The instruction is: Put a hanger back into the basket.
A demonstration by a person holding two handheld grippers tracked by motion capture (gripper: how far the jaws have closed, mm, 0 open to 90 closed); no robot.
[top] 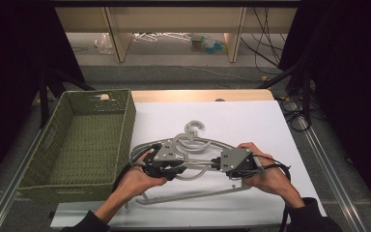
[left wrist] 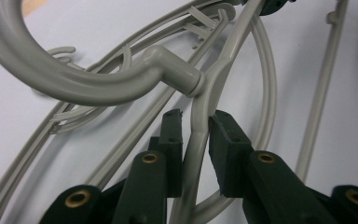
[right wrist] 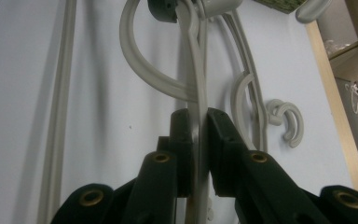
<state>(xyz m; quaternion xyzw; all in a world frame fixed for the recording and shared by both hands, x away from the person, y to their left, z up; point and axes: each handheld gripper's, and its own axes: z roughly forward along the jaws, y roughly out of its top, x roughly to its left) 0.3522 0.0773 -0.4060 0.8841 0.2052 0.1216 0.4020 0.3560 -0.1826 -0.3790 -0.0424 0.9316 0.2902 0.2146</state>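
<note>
Holding a grey plastic hanger between two hand-held grippers, a person stands at a table covered with a white sheet. Both forearms come in from the near edge. The left gripper and the right gripper face each other over the middle of the sheet, each clamped on the same hanger from opposite ends.

In the left gripper view, the black jaws are closed around the hanger's thin arm, just below the collar where the big hook joins. One pad presses the arm from the side.

In the right gripper view, the jaws are pinched tight on a thin strip of the hanger that runs straight up between them, with no gap on either side.

More grey hangers lie in a loose pile on the sheet just behind the held one, their hooks pointing toward the far edge. Another hanger bar lies on the sheet near the person's wrists.

A green woven basket sits at the left end of the table, just beside the pile.
</note>
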